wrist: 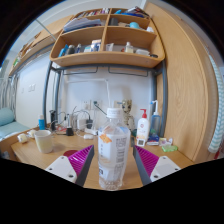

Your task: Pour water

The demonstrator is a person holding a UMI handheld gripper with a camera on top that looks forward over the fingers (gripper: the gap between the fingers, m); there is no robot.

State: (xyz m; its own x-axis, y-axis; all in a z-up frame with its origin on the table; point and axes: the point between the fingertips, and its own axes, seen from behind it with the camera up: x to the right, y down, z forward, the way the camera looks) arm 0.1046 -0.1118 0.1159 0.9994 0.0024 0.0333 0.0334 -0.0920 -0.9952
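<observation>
Your tongs (113, 163) point level and straight ahead over the wooden table (40, 160), with the pink pads (82, 159) showing on the inner faces of both fingers. Between them stands a clear plastic water bottle (114, 148), upright, its label facing you and its cap at about 12 o'clock from the fingertips. The pads sit right against the bottle's sides, but you cannot tell from here whether the tongs are clenched on it or merely set around it; its base is hidden below, so whether it rests on the table is also unclear.

Around you, at roughly 10 o'clock from the bottle, a pale cup (43, 141) stands on the table, well apart from the fingers, with a small white object just beside it to the left. At about 1 o'clock, beyond the right finger, a white pump bottle (143, 128) with a red top stands near the back of the table, with small clutter lying next to it. Behind the bottle, along the wall, cables and small items crowd the rear of the table. High at 12 o'clock, a two-tier wooden shelf (105, 60) carries bottles and boxes. A tall wooden panel (185, 80) rises at 3 o'clock.
</observation>
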